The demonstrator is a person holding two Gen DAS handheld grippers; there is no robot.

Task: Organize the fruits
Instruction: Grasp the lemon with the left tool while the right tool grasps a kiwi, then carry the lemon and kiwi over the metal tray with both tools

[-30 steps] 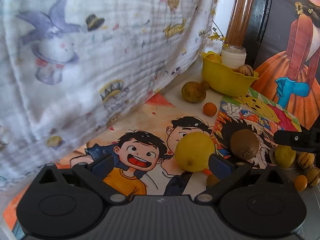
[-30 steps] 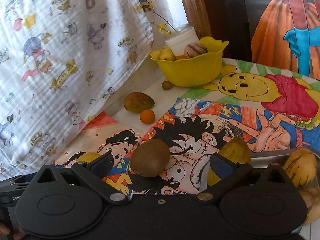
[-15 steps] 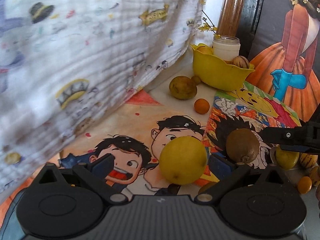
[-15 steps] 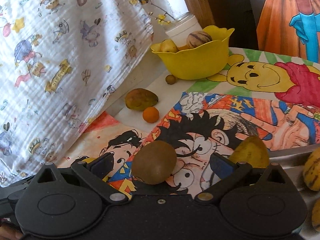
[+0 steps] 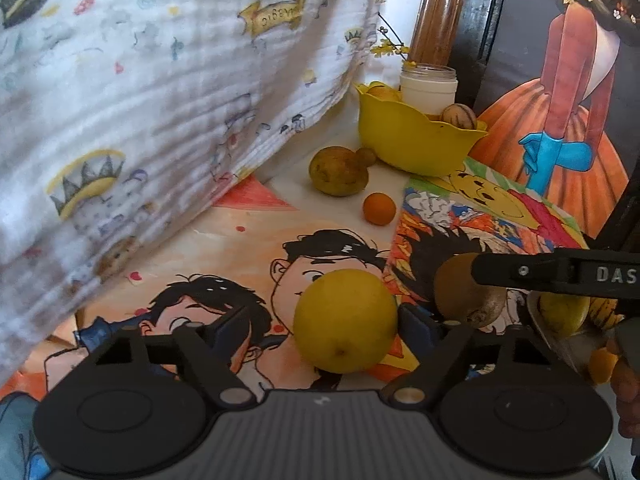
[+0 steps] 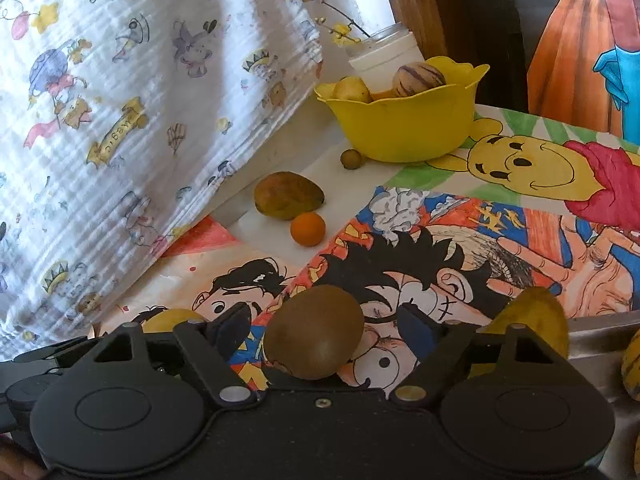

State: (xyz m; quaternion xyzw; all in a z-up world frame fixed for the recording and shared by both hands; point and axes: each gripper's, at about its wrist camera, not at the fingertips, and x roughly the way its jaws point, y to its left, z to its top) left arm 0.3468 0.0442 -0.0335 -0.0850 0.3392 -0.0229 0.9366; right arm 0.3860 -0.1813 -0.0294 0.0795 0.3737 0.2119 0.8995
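The yellow bowl [image 6: 404,120] stands at the far side of the desk [image 6: 280,240], with a striped fruit [image 6: 418,74] and a pale yellow fruit [image 6: 352,89] inside it and a white jar [image 5: 428,88] just behind it. A small brown fruit [image 6: 351,159] lies just beside the bowl, then a brownish mango [image 6: 288,195] and a small orange fruit [image 6: 307,229] a little nearer. Well nearer than the bowl, the left tongs [image 5: 322,328] have just been closing around a yellow lemon [image 5: 346,320]; the right finger [image 5: 416,322] is at the lemon's side, but the left finger [image 5: 230,326] stands apart from it. The right tongs [image 6: 324,326] have also just been closing, with a brown kiwi [image 6: 314,330] between them, and both pads are still clear of it. A printed white cloth [image 5: 140,100] hangs down to the left of the bowl, close to the mango. A metal tray [image 6: 600,332] with more fruit lies to the right of the kiwi.
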